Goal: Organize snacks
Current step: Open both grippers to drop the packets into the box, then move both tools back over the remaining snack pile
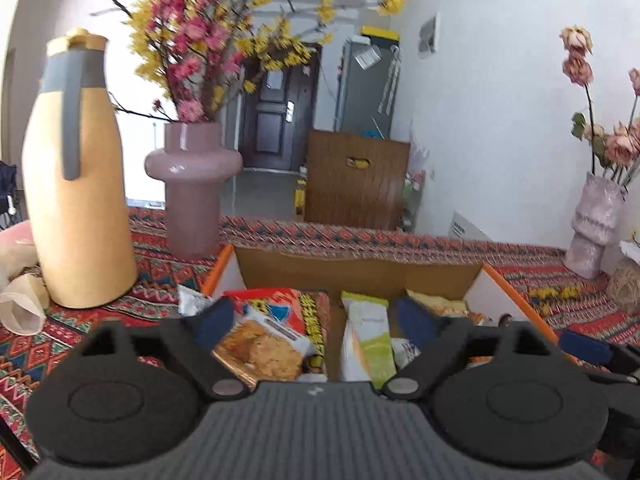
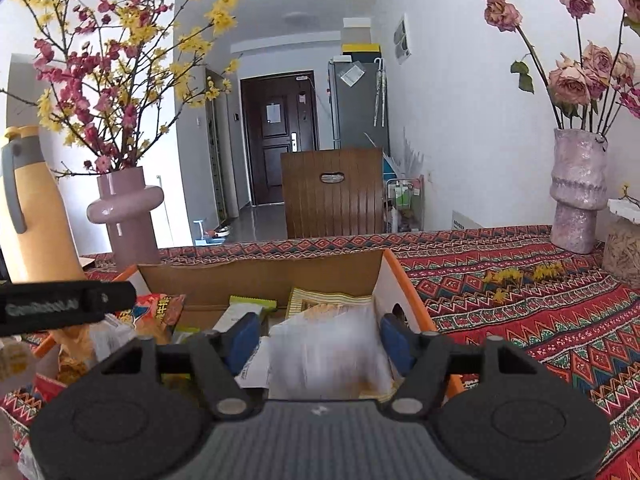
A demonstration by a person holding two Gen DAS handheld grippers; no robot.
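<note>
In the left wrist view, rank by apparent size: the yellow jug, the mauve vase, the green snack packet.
1. Yellow jug, clearly largest.
2. Mauve vase.
3. Green snack packet, smallest as seen, though it sits nearer the camera and is partly hidden by the left gripper, so true size is unsure.

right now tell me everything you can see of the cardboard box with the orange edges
The open-topped brown cardboard box with orange-trimmed white side walls stands upright on the red patterned tablecloth, in front of the mauve vase. Its far wall is plain brown inside; the right wall has a small cut-out hole. Inside lie several snack packets, among them a green and white packet and a red and yellow one. The left gripper and right gripper hover open at its near side.
</note>
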